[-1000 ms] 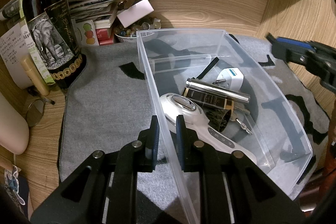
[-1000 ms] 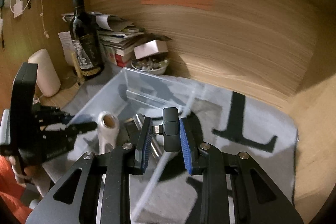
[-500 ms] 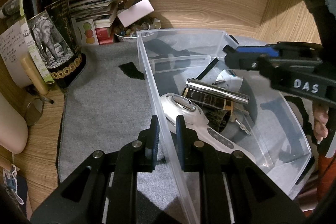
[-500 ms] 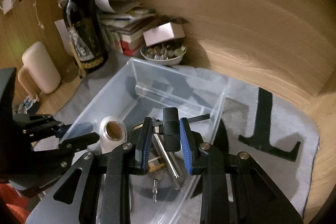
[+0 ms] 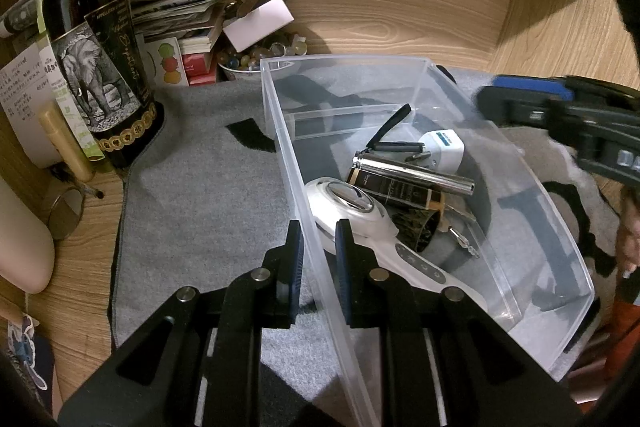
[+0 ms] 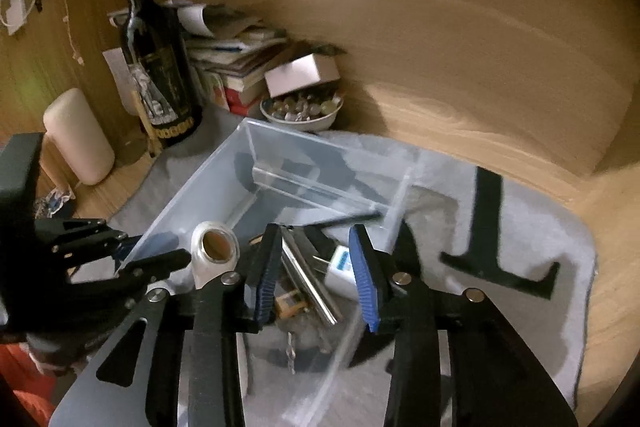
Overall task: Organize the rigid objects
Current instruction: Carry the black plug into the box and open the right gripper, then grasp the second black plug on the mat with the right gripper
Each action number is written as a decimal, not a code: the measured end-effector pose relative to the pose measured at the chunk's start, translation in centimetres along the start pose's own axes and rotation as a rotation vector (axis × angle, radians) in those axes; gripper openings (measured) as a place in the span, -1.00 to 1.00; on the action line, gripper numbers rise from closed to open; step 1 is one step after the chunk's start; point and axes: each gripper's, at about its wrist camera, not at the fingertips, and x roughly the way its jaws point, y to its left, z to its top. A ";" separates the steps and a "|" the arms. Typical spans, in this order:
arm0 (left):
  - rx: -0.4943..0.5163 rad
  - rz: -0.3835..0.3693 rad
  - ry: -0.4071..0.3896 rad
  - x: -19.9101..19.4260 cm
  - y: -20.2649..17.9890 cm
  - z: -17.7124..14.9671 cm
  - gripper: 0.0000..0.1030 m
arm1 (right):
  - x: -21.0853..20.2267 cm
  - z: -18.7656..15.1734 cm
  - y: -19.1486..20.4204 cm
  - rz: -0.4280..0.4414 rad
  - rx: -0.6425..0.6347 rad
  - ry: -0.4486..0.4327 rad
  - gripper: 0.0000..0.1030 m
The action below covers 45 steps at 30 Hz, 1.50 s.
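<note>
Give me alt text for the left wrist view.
The left claw grips the near wall of a clear plastic bin holding a white handheld device, a metal tube and a white plug adapter. A wine bottle stands far left.

clear bin (image 5: 420, 95) | holds white massager (image 5: 352, 211), steel tube (image 5: 412, 173), probably charger (image 5: 442, 147)

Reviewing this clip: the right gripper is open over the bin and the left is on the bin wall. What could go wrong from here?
1. The left gripper pinches only the thin wall of the clear plastic bin; a pull could tilt or slide it on the grey mat.
2. The right gripper hangs low over the metal flashlight and white plug adapter; withdrawing carelessly could snag the pile or rim.
</note>
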 end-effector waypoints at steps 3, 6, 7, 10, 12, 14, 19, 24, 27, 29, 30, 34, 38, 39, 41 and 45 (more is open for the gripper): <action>-0.001 -0.001 -0.001 0.0 0.0 0.0 -0.69 | -1.8 -0.8 -0.6 -0.025 0.008 -0.025 -0.33; -0.005 -0.003 -0.002 -0.1 0.1 -0.1 -0.69 | -3.6 -1.9 -1.3 -0.053 0.037 -0.048 -0.31; -0.006 -0.003 -0.002 -0.1 0.1 -0.1 -0.69 | -4.2 -2.4 -1.6 -0.061 0.045 -0.053 -0.30; -0.006 -0.003 -0.001 -0.1 0.2 -0.1 -0.69 | -5.7 -4.0 -2.3 -0.094 0.069 -0.060 -0.22; -0.010 -0.003 -0.001 -0.2 0.2 -0.2 -0.69 | -6.3 -5.4 -2.7 -0.113 0.082 -0.051 -0.20; -0.013 -0.002 -0.001 -0.2 0.4 -0.2 -0.69 | -6.3 -6.8 -3.0 -0.122 0.100 -0.032 -0.20; -0.016 0.012 0.002 -0.3 0.3 -0.2 -0.69 | -5.6 -9.9 -3.2 -0.087 0.153 0.022 -0.20; -0.003 0.039 0.004 -0.3 0.0 -0.1 -0.70 | -5.2 -12.3 -2.4 -0.023 0.179 0.043 -0.20; 0.002 0.049 0.005 -0.4 -0.1 -0.1 -0.70 | -4.7 -13.4 -1.7 0.000 0.175 0.069 -0.20; -0.001 0.050 0.007 -0.3 -0.1 -0.1 -0.70 | -4.2 -14.2 -1.4 0.011 0.173 0.093 -0.20; -0.002 0.048 0.009 -0.3 -0.1 -0.1 -0.70 | -4.0 -14.4 -1.4 0.017 0.175 0.103 -0.20; -0.004 0.047 0.009 -0.2 -0.1 -0.1 -0.71 | -3.0 -15.3 -1.5 0.019 0.183 0.139 -0.39; -0.007 0.045 0.006 -0.3 -0.2 -0.1 -0.72 | -4.0 -15.1 -1.8 0.018 0.187 0.083 -0.56; -0.008 0.044 0.005 -0.3 -0.1 0.0 -0.72 | -4.2 -14.9 -1.9 0.013 0.191 0.070 -0.57; -0.007 0.040 0.003 -0.4 -0.1 0.0 -0.72 | -4.5 -14.5 -2.2 0.005 0.199 0.053 -0.57; -0.002 0.040 -0.001 -0.4 -0.2 0.0 -0.72 | -4.9 -13.4 -2.6 -0.033 0.187 0.035 -0.56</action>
